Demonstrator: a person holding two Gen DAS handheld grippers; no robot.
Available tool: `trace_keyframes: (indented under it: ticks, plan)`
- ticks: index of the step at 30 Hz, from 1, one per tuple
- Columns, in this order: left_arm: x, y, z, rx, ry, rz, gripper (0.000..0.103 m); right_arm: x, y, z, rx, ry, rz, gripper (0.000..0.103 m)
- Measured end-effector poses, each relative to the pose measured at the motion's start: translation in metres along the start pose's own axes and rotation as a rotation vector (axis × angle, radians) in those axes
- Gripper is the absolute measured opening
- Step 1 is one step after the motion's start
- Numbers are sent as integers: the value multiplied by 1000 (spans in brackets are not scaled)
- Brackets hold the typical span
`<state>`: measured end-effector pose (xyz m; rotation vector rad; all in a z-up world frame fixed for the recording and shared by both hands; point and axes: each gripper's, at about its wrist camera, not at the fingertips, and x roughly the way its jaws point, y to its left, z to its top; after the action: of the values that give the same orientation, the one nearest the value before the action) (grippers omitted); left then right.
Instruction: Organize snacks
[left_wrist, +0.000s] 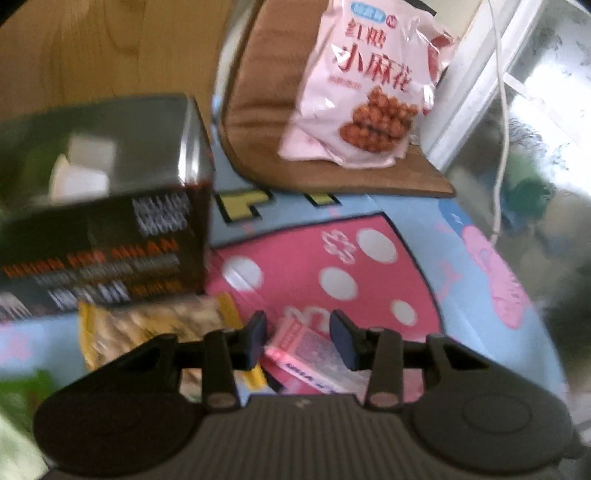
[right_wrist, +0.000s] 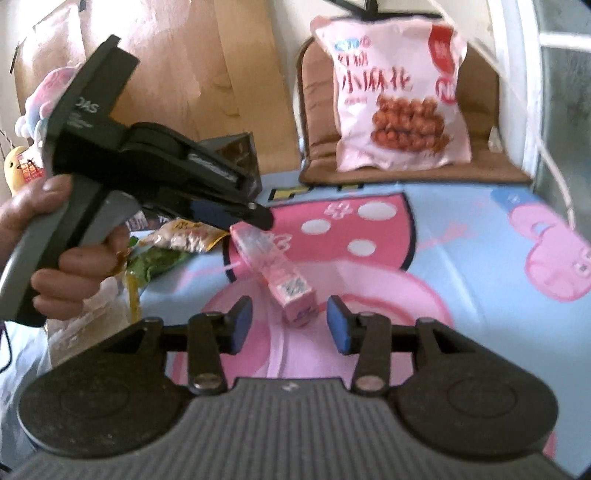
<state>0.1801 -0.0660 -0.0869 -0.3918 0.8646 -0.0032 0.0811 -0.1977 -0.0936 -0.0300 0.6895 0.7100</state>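
Pink carton (right_wrist: 275, 271) lying flat on the cartoon mat (right_wrist: 461, 258), twelve o'clock of the right tool (right_wrist: 290, 325), whose jaws gape empty. Left tool (left_wrist: 298, 334) part-open over its far end, seemingly not gripping. Risk: nudging it toward yellow packet (left_wrist: 155, 332).

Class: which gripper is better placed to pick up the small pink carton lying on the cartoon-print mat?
Probably the left gripper: its open fingertips already hang over the small pink carton. The right gripper is open too, just short of the carton's near end.

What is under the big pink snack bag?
The big pink snack bag stands on a brown cushion. The part of the cushion right beneath it is covered.
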Motion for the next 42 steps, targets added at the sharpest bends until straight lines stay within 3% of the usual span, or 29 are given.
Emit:
trace_keyframes:
  ticks: [2, 6, 11, 15, 18, 24, 27, 31, 35, 40, 41, 42]
  plan:
    - [-2, -3, -4, 9, 1, -4, 38, 2, 2, 0, -18, -15, -24, 34]
    - [-13, -2, -6, -24, -7, -27, 38, -3, -1, 0, -16, -35, -20, 34]
    - [-64, -4, 4, -20, -152, -56, 38, -26, 6, 16, -49, -150, 0, 34]
    - [-107, 29, 23, -84, -278, -47, 37, -25, 27, 52, -134, -223, 49, 34]
    - [-124, 62, 36, -135, -333, 3, 38, -3, 45, 80, -191, -250, 113, 34]
    - [-127, 124, 54, -233, -363, 185, 44, 72, 75, 121, -254, -207, 207, 38]
    - [-132, 145, 46, -298, -369, 141, 43, 102, 83, 132, -255, -152, 181, 47]
    - [-153, 150, 18, -284, -415, 129, 43, 81, 55, 129, -126, -167, 258, 47]
    - [-162, 162, -14, -314, -390, 96, 44, 57, 36, 105, -123, -95, 370, 47]
    - [-154, 166, -44, -339, -317, 71, 49, 37, 48, 59, -194, 48, 450, 54]
    - [-149, 164, -48, -332, -296, 73, 49, 35, 56, 53, -245, 38, 502, 56]
    - [-145, 162, -53, -322, -272, 78, 49, 31, 61, 48, -271, 44, 501, 56]
